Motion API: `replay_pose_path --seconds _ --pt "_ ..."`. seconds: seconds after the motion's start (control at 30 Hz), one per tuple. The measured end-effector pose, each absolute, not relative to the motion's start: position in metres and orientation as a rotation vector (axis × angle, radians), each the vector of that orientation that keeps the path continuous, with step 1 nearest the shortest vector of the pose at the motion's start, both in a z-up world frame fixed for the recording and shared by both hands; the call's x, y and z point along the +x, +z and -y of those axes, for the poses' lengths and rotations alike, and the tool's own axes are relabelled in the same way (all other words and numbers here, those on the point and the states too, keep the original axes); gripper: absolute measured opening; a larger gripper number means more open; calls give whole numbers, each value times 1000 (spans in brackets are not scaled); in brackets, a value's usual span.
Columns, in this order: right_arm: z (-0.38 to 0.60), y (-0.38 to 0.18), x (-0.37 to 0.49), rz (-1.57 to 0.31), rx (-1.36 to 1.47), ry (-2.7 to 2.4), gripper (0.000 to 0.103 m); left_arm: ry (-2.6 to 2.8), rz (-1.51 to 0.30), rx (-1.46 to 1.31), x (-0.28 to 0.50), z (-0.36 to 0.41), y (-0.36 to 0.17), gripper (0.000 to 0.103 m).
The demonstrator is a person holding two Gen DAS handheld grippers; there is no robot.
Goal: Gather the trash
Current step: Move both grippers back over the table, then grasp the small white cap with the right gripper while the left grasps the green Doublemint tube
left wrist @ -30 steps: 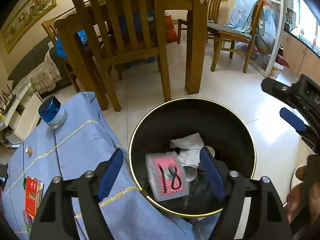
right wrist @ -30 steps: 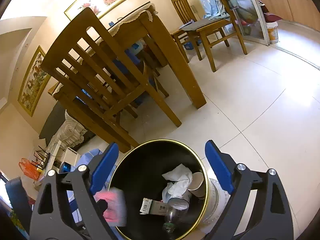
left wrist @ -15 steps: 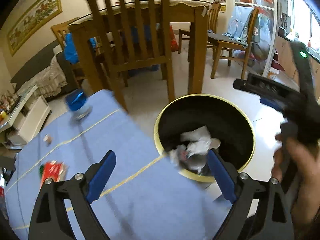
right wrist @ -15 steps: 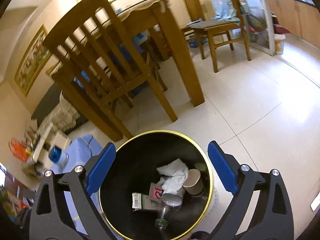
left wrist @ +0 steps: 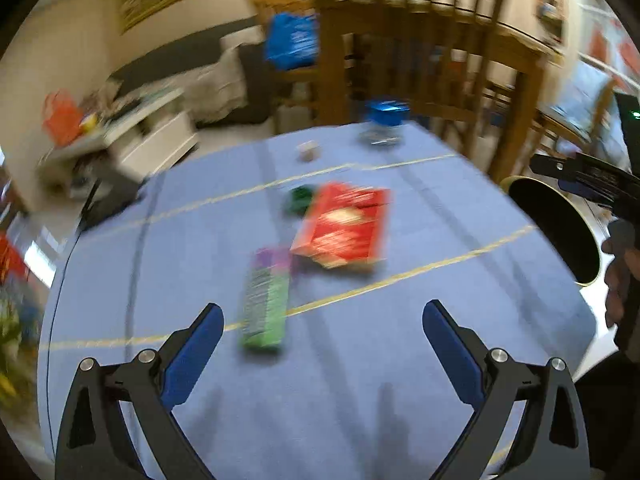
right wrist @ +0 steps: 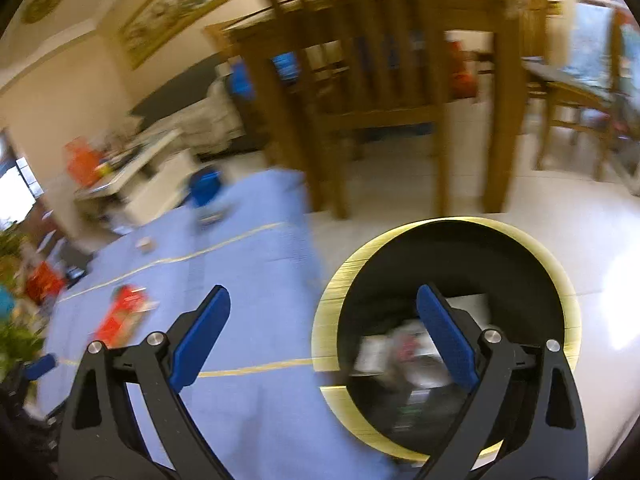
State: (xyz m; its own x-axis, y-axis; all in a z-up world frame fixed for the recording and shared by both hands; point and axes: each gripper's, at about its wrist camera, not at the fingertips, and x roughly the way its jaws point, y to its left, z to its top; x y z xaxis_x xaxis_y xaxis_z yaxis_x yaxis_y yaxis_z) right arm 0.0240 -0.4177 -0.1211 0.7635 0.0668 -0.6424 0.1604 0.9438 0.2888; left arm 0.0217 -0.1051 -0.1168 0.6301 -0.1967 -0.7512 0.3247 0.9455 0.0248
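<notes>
Both the left gripper [left wrist: 320,326] and right gripper [right wrist: 324,312] are spread with nothing between them; the left jaws have just been opening. Remaining trash, a green packet [left wrist: 266,304] and red packet [left wrist: 344,228], lies on the blue tablecloth [left wrist: 400,352]; the bin [right wrist: 444,248] stands beside it. Next, a pickup of the green packet is judged due.

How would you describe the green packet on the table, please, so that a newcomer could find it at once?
Start at the blue tablecloth crossed by thin yellow lines, beside the black bin with the gold rim. Near the cloth's middle lies a large red packet; just beside it on the near side is the green packet. It is long and narrow, green with a purple far end, unlike the broad red one.
</notes>
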Motion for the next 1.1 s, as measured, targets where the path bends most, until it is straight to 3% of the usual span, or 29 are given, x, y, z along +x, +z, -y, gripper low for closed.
replay_pose_path --seconds 0.2,0.23,0.27,0.43,0.7,0.77,0.83,1.1 --pt "293 -103 108 -769 169 180 87 -165 -845 78 38 35 -125 96" --pt "278 -101 120 -773 142 203 83 -146 -848 73 40 28 -126 96" --pt "263 -101 135 -781 108 225 71 -143 -852 62 41 23 -127 96" --pt "221 -127 212 -906 -2 215 50 -166 -871 37 39 10 -132 96" --pt "210 -149 260 -961 -22 187 48 -208 -899 -15 47 9 -135 96" --pt "203 -154 265 -985 -63 180 29 -210 -904 -14 47 12 -136 96" --pt "192 -157 262 -989 -145 157 21 -213 -905 -11 47 13 -137 96" --pt "229 -141 210 -979 20 244 21 -225 -902 -1 49 19 -140 96"
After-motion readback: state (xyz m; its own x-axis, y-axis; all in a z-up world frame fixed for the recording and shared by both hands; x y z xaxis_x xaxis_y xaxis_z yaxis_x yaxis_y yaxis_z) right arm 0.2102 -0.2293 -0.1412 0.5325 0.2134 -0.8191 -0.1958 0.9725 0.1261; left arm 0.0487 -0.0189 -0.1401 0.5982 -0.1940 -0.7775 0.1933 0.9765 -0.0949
